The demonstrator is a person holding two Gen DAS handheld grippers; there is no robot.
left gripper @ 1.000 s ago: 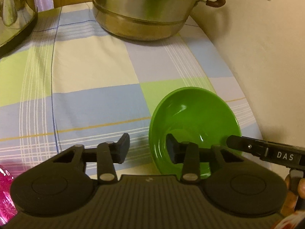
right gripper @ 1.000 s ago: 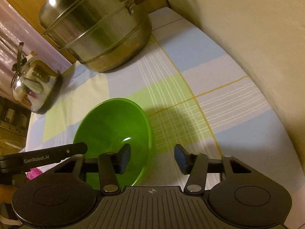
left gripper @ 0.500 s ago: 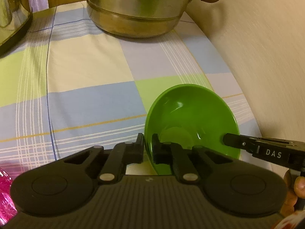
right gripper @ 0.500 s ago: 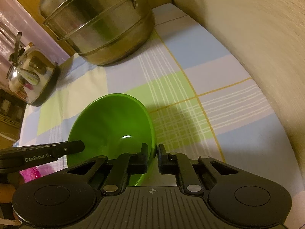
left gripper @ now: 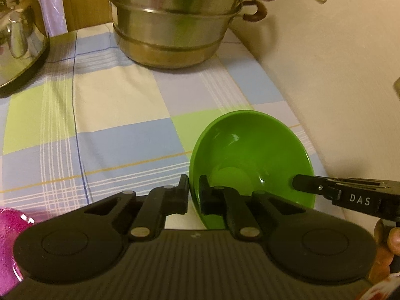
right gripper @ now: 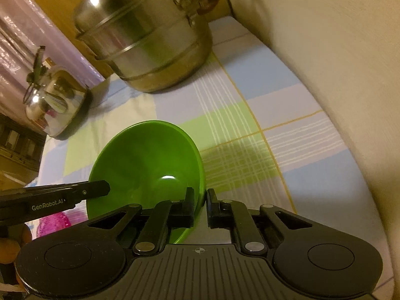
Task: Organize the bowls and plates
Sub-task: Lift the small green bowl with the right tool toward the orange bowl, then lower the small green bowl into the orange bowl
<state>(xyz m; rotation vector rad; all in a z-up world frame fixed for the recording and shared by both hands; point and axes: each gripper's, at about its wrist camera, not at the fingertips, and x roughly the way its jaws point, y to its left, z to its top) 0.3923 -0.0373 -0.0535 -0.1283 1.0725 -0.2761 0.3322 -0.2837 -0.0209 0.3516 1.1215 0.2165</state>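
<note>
A green bowl [left gripper: 250, 160] is held above the checked tablecloth [left gripper: 112, 115], near the right wall. My left gripper [left gripper: 193, 196] is shut on the bowl's left rim, one finger outside and one inside. My right gripper [right gripper: 200, 206] is shut on the opposite rim of the same bowl [right gripper: 147, 160]. Each gripper's side shows in the other view: the right one [left gripper: 345, 197] and the left one [right gripper: 55, 195]. The bowl looks empty.
A large stacked steel steamer pot [left gripper: 175, 20] stands at the back by the wall. A shiny kettle [left gripper: 17, 40] stands at the back left. A pink object [left gripper: 10, 240] lies at the near left. A cream wall [left gripper: 337, 87] borders the right side.
Both grippers closed from open onto the bowl's rim. The bowl has since risen off the cloth and the views have pulled back a little.
</note>
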